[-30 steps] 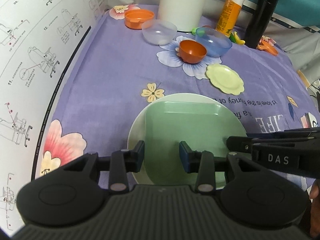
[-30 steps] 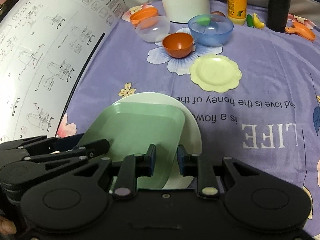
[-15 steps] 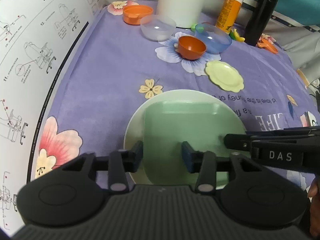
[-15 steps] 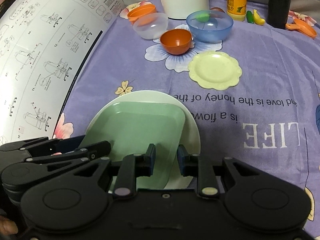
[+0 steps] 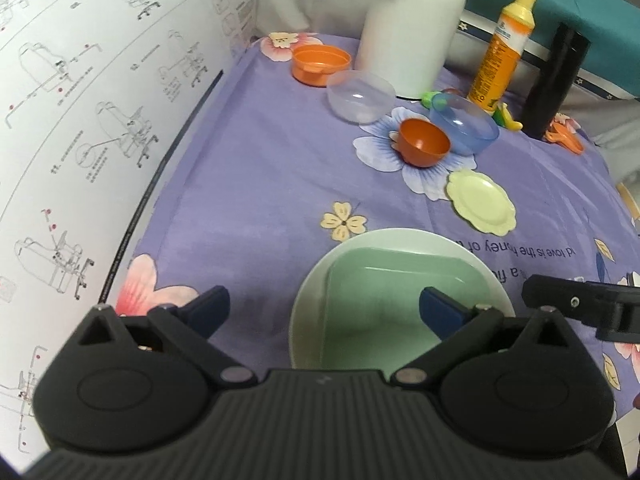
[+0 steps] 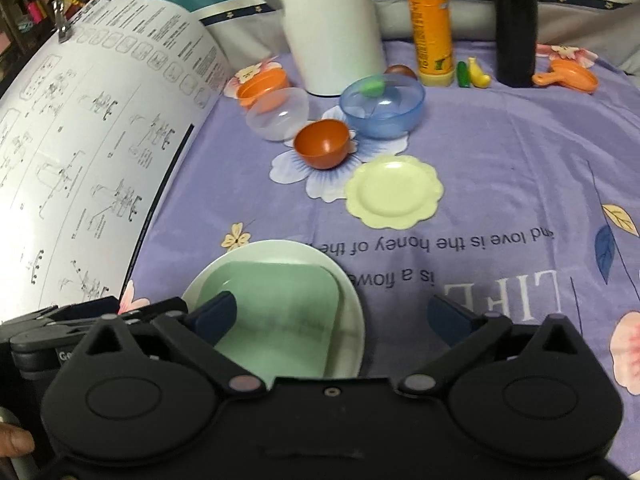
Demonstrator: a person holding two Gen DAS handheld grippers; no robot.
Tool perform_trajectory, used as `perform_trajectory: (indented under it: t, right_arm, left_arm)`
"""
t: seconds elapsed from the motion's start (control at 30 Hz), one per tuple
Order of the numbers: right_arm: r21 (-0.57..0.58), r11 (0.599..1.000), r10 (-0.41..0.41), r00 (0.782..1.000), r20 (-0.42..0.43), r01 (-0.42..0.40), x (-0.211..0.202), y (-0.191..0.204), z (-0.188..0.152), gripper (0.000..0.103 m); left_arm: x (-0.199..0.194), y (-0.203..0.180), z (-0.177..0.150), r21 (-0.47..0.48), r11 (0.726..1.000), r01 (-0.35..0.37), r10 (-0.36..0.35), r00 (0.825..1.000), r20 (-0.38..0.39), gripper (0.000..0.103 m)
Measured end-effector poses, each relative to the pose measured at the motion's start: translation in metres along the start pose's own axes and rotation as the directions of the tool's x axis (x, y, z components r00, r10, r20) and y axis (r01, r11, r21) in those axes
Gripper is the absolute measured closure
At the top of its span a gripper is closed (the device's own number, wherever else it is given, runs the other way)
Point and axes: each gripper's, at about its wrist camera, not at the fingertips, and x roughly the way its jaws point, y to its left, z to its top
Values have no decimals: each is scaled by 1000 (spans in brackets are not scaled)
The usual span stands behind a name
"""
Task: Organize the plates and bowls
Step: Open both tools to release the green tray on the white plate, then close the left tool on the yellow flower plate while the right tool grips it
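Note:
A pale green square plate [image 5: 384, 300] [image 6: 280, 304] lies inside a white round plate [image 5: 400, 236] [image 6: 280, 246] on the purple flowered cloth. My left gripper [image 5: 324, 304] hovers over the near left rim. Its jaws are opening wide and pinch nothing. My right gripper [image 6: 332, 312] hangs over the near right rim, jaws also opening, and grips nothing. Farther back are a yellow scalloped plate [image 5: 480, 202] [image 6: 394, 194], a brown-orange bowl [image 5: 424, 142] [image 6: 322, 144], a blue bowl [image 5: 468, 124] [image 6: 382, 104], a clear bowl [image 5: 360, 96] [image 6: 278, 116] and an orange cup [image 5: 320, 65] [image 6: 262, 84].
A large printed instruction sheet [image 5: 80, 120] curves up along the left side. At the back stand a white jug [image 6: 328, 24], a yellow-orange bottle [image 6: 430, 20] and a black flask [image 6: 514, 20]. Near them lie an orange scoop [image 6: 568, 76] and small toy fruit [image 6: 474, 72].
Both grippers' jaws went from nearly shut on the green plate's near edge to wide apart. The green plate now rests free in the white plate. Both grippers drew back a little.

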Motion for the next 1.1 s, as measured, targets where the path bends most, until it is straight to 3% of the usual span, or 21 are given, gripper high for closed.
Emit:
perform_trajectory:
  t: [0.6,1.1]
  right_arm:
    - [134,989,-70,997,9,68,5,-52,5,0]
    - [203,970,-132,991,-2,130,39,-102,35,0]
  left_arm:
    - [28,-52,22,83,996,13,-12,1000,-20,0]
    - [88,-94,63,121,992,42,-35,998,-53,0]
